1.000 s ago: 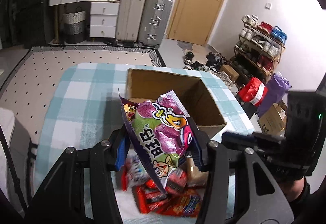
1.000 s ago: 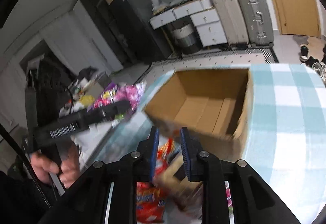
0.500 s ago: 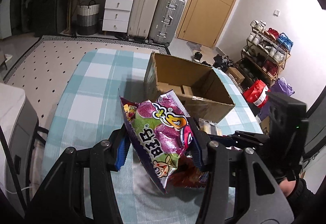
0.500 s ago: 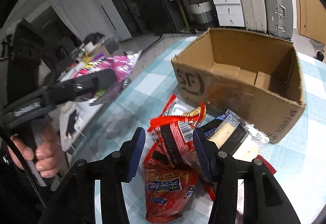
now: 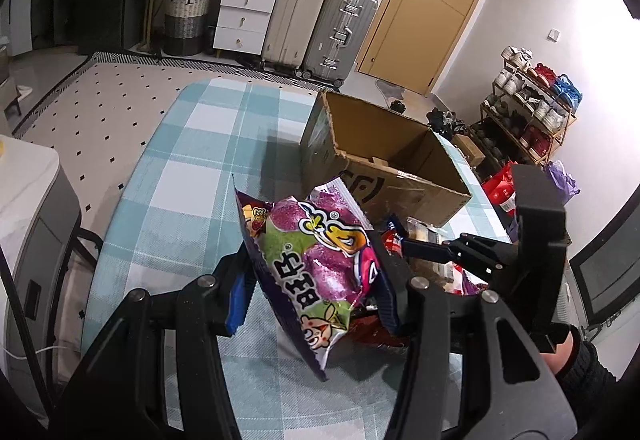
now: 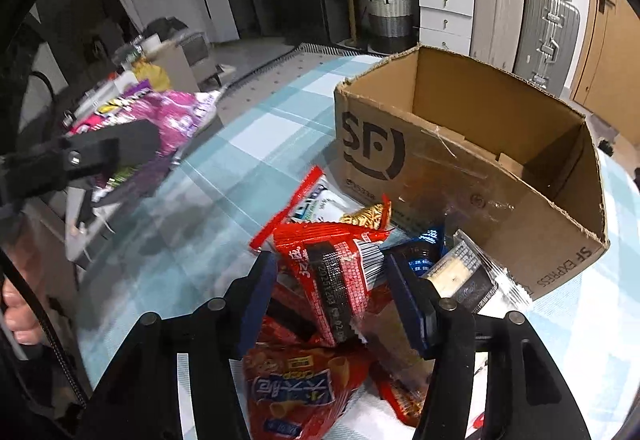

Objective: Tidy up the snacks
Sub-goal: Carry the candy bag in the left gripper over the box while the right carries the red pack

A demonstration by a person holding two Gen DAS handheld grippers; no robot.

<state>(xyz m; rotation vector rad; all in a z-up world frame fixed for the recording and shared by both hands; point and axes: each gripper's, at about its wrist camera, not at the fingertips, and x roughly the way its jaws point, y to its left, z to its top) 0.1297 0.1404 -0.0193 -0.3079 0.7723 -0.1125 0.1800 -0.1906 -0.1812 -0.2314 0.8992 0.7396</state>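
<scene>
Shoe rack (image 5: pixel 532 108) only from left tool's (image 5: pixel 316 280) camera.

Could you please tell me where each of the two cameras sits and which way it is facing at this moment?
Left wrist: on the left gripper, looking down along its fingers at the purple snack bag it clamps; the right gripper and a sleeved wrist show at right.
Right wrist: on the right gripper, jaws opening around a red packet on the snack pile; a hand shows at left.
Shared: cardboard box, checked tablecloth, suitcases.
</scene>
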